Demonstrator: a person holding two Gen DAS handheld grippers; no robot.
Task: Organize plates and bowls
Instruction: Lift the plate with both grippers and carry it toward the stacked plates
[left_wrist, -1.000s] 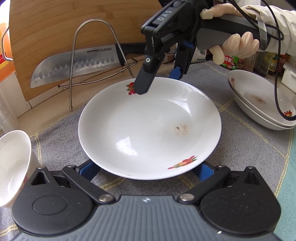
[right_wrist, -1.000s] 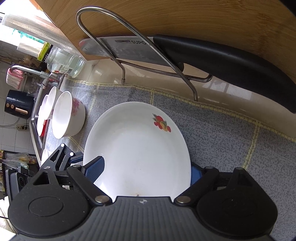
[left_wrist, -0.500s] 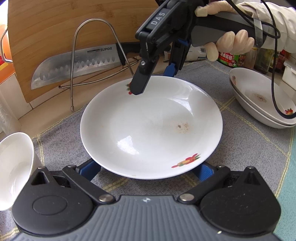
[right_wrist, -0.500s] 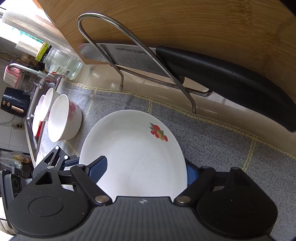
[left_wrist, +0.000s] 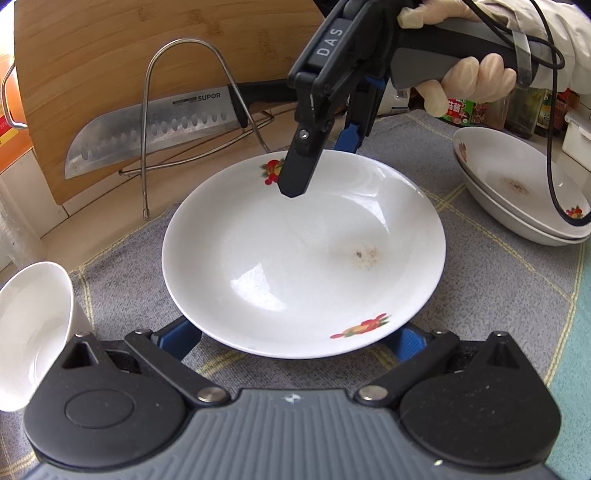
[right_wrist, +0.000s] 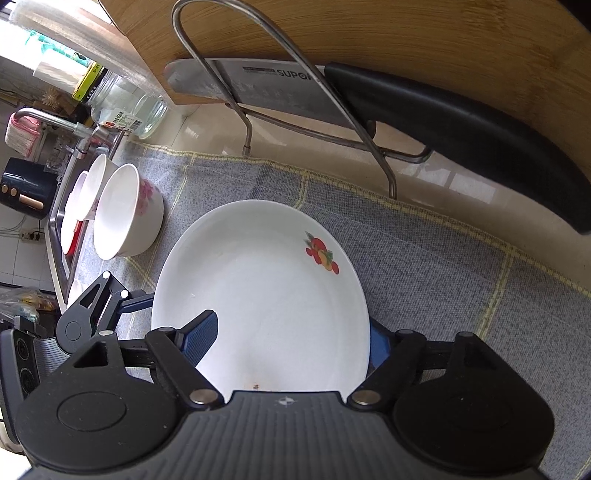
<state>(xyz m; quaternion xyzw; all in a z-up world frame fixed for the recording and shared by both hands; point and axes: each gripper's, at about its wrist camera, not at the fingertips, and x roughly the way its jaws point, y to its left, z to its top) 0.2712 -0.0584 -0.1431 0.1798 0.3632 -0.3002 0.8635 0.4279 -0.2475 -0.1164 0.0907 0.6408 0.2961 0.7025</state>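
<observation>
I have a white plate (left_wrist: 303, 258) with fruit prints lying on the grey mat (left_wrist: 498, 295) that covers the bench, between my two claws. My right claw (left_wrist: 325, 162) straddles the plate's far rim, one black finger inside the dish by the fruit print, the blue-padded one outside; its jaws are closing, plainly narrower than a second ago, when the same rim sat in a much wider gap. In the right wrist view one blue pad (right_wrist: 201, 338) lies over the plate's inner face and the other shows just past the edge; I cannot tell whether they press on it yet. My left claw (left_wrist: 295, 338) stays wide at the near rim, both blue pads showing just under the plate's edge, and whether they touch it I cannot tell. The plate itself lies where it lay a second ago, the brown stain in its well unchanged. A gloved hand (left_wrist: 465, 74) holds the right claw's grip. Two stacked plates (left_wrist: 517, 199) rest at the right, a white bowl (left_wrist: 33, 332) at the left, and a knife (left_wrist: 155, 129) leans in a wire rack (left_wrist: 184, 92) against a wooden cutting board (left_wrist: 147, 44).
</observation>
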